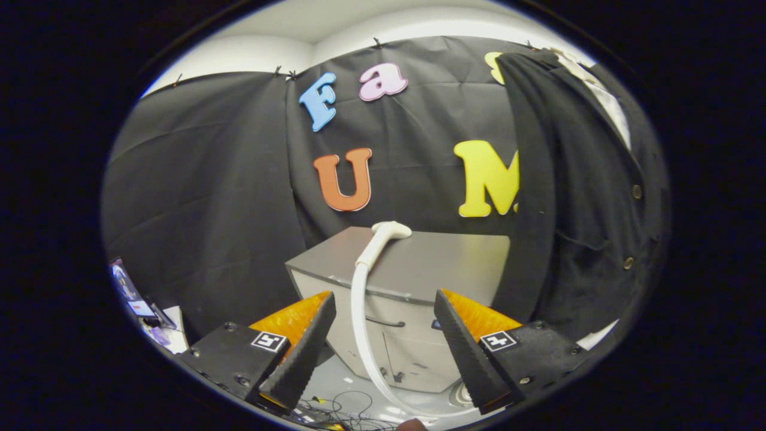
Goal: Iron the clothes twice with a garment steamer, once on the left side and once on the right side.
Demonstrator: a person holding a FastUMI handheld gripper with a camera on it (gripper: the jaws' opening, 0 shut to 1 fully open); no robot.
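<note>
Taking the grey cabinet (419,269) as landmark: the gripper (383,335) hung in front of it, fingers spread wide, gripping nothing. The steamer head (390,230) lay on the cabinet's top, its hose (359,323) drooping down the front. The dark garment (574,197) hung right of the cabinet. A careless grab risked snagging the hose and dragging the head off.

White handheld steamer head (388,232): lying on the far top of a grey metal drawer cabinet (455,263), its white hose (359,311) hanging down the cabinet front, passing between the spread-apart fingers of the gripper (383,305). Black buttoned garment (589,197): hanging right of the cabinet. Tangled thin cables (335,410): lying on the floor, near, below the fingers.
</note>
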